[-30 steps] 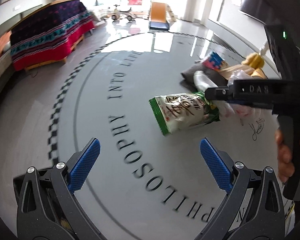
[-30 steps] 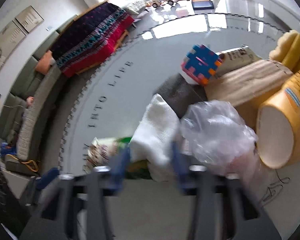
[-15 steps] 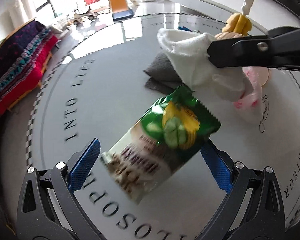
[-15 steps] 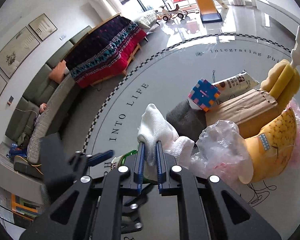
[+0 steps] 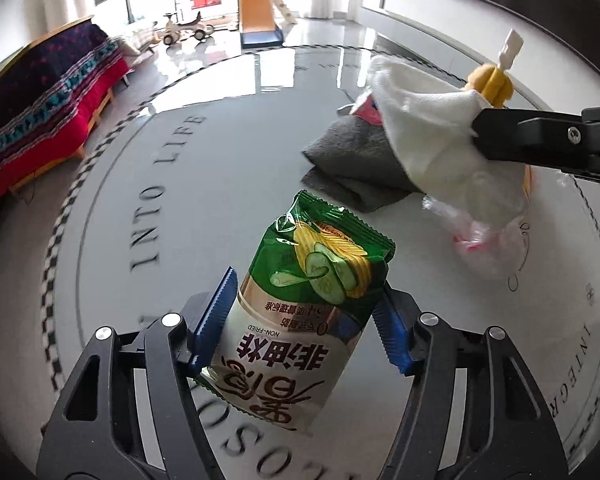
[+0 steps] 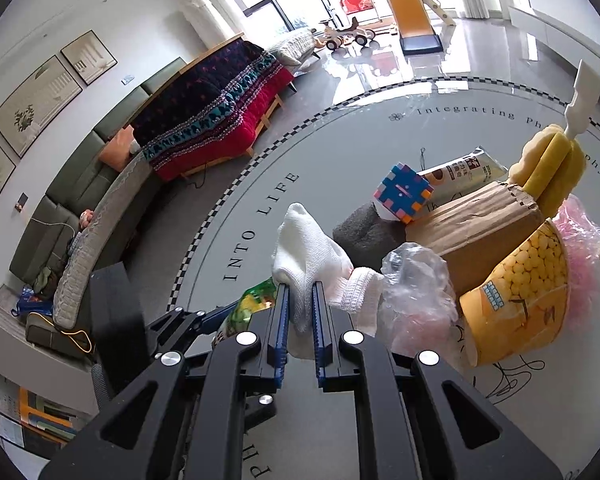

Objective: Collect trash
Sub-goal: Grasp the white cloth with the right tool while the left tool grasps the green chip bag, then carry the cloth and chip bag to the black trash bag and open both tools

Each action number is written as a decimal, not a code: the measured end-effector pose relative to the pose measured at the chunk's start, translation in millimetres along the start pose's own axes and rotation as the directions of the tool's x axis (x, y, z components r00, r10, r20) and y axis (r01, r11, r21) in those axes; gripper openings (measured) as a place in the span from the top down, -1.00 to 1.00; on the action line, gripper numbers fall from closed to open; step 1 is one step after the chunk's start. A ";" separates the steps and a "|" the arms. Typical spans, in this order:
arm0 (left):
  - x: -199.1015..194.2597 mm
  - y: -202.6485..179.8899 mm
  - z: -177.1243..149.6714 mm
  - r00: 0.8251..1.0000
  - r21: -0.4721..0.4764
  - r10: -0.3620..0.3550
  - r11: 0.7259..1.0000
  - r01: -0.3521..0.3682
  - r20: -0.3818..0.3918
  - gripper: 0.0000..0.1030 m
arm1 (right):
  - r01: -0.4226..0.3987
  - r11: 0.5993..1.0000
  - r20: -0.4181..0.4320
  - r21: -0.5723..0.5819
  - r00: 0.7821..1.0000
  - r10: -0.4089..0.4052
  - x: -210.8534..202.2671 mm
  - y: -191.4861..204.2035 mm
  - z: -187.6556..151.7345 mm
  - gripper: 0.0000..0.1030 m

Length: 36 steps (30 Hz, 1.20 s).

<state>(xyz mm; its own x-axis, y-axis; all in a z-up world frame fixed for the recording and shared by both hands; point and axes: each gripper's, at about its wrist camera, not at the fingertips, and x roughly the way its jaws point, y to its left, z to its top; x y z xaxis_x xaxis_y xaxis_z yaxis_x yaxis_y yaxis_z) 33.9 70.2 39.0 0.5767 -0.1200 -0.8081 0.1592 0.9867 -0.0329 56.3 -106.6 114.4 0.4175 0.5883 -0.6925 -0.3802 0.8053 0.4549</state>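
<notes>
My left gripper is shut on a green and white snack bag and holds it above the round grey table. My right gripper is shut on a white sock and holds it up over the table; the sock also shows in the left wrist view, with the right gripper's black arm to its right. A corner of the snack bag shows in the right wrist view, left of the right gripper.
On the table lie a grey cloth, clear crumpled plastic, a yellow corn cup, a brown cardboard piece, a colourful cube, a yellow brush and a wrapper. A sofa stands beyond.
My left gripper has closed on the snack bag and lifted it. My right gripper has closed on the white sock and raised it off the pile.
</notes>
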 end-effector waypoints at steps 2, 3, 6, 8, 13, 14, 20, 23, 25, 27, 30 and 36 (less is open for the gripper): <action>-9.1 2.9 -6.2 1.000 -0.013 0.010 1.000 -0.010 0.005 -0.24 | -0.006 1.000 0.005 -0.005 1.000 0.006 -3.0 4.6 -2.1 0.76; -14.4 4.4 -9.8 1.000 -0.024 0.014 1.000 -0.014 0.011 -0.22 | -0.011 1.000 0.004 -0.007 1.000 0.011 -4.4 7.9 -4.4 0.76; -29.1 8.3 -20.2 0.999 -0.049 0.020 0.999 -0.019 0.030 -0.19 | -0.018 0.999 -0.003 -0.027 1.000 0.018 -7.0 19.9 -11.6 0.76; -40.8 10.4 -29.0 0.999 -0.067 0.016 0.998 -0.013 0.043 -0.19 | -0.026 0.999 -0.006 -0.040 1.000 0.026 -9.0 28.7 -16.0 0.76; -63.6 22.1 -47.6 0.997 -0.112 0.028 0.994 -0.020 0.071 -0.19 | -0.053 0.997 -0.023 -0.063 0.998 0.052 -9.7 52.6 -31.1 0.76; -66.3 24.6 -50.0 0.997 -0.121 0.029 0.992 -0.021 0.072 -0.19 | -0.060 0.996 -0.027 -0.069 0.998 0.059 -9.5 59.3 -35.0 0.76; -99.0 43.3 -82.4 0.992 -0.185 0.067 0.982 -0.047 0.102 -0.19 | -0.097 0.987 -0.065 -0.126 0.994 0.089 -3.0 98.8 -54.6 0.77; -111.5 55.9 -99.0 0.990 -0.224 0.093 0.972 -0.068 0.103 -0.19 | -0.124 0.982 -0.086 -0.144 0.990 0.112 1.6 118.3 -67.5 0.77; -121.6 62.4 -114.2 0.989 -0.253 0.107 0.964 -0.077 0.104 -0.19 | -0.143 0.978 -0.102 -0.155 0.986 0.128 5.5 130.4 -77.0 0.77; -132.1 70.3 -131.1 0.986 -0.281 0.128 0.955 -0.094 0.104 -0.19 | -0.166 0.972 -0.125 -0.168 0.981 0.146 11.7 144.9 -87.4 0.77; -145.4 81.1 -156.9 0.982 -0.321 0.161 0.939 -0.124 0.093 -0.19 | -0.208 0.958 -0.168 -0.196 0.970 0.177 19.9 169.8 -105.5 0.77; -173.5 117.1 -223.3 0.970 -0.441 0.240 0.876 -0.194 0.050 -0.19 | -0.277 0.917 -0.258 -0.288 0.944 0.205 39.1 223.7 -140.8 0.77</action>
<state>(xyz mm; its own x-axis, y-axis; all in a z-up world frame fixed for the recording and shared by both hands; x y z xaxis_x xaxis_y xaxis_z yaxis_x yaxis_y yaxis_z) -226.5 231.1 44.0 0.6373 0.1147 -0.7620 -0.3258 0.9362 -0.1316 -128.6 86.2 110.2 0.1037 0.7015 -0.7051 -0.7018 0.5540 0.4478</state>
